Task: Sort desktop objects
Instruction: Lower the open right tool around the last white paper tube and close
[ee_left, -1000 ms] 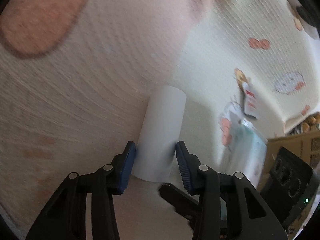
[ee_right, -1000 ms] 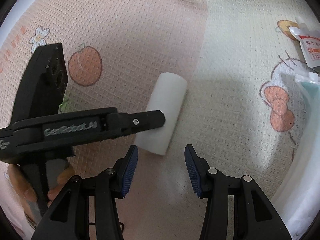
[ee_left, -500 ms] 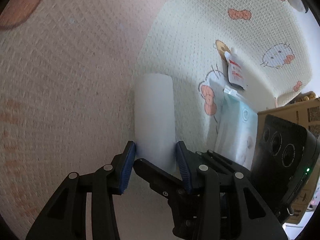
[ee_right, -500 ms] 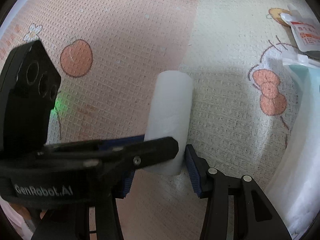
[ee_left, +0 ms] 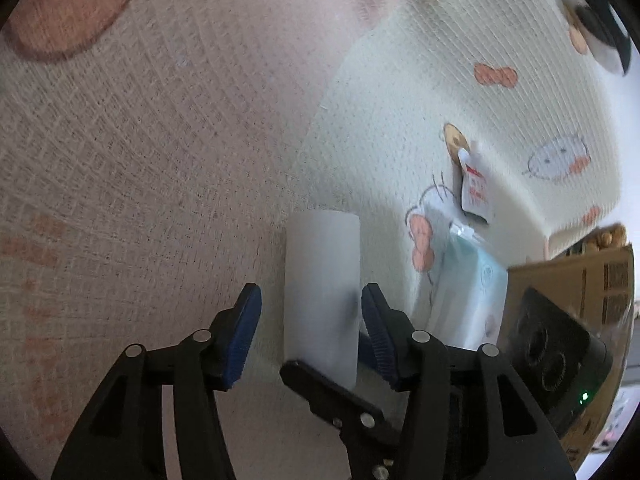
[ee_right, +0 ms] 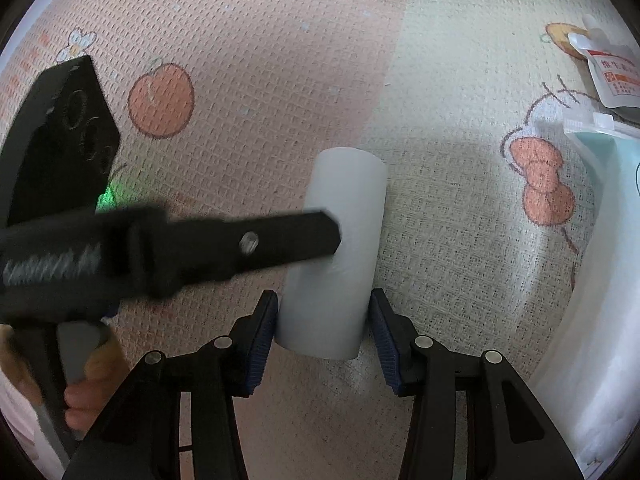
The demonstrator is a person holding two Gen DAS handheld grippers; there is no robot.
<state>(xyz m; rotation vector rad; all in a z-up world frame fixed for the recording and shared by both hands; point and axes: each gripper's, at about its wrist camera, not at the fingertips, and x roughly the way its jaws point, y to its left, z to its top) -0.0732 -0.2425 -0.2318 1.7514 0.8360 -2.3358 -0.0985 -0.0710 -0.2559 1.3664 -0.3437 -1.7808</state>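
So both claws are crowded around one white roll lying on the cartoon-print mat.

Up close in the right wrist view, the right claw (ee_right: 324, 330) has its blue pads on either side of the white roll's (ee_right: 340, 248) near end, touching or nearly so, can't tell if it's actually pinching. Left claw (ee_left: 310, 332) is opening, roll (ee_left: 322, 288) between the pads with clear gaps. Only the right view shows the hand (ee_right: 86, 384) holding the left tool. Further right sit a pale blue pack (ee_left: 476, 292) and a small spouted pouch (ee_right: 612, 72); only the left view catches the cardboard box (ee_left: 576, 280).
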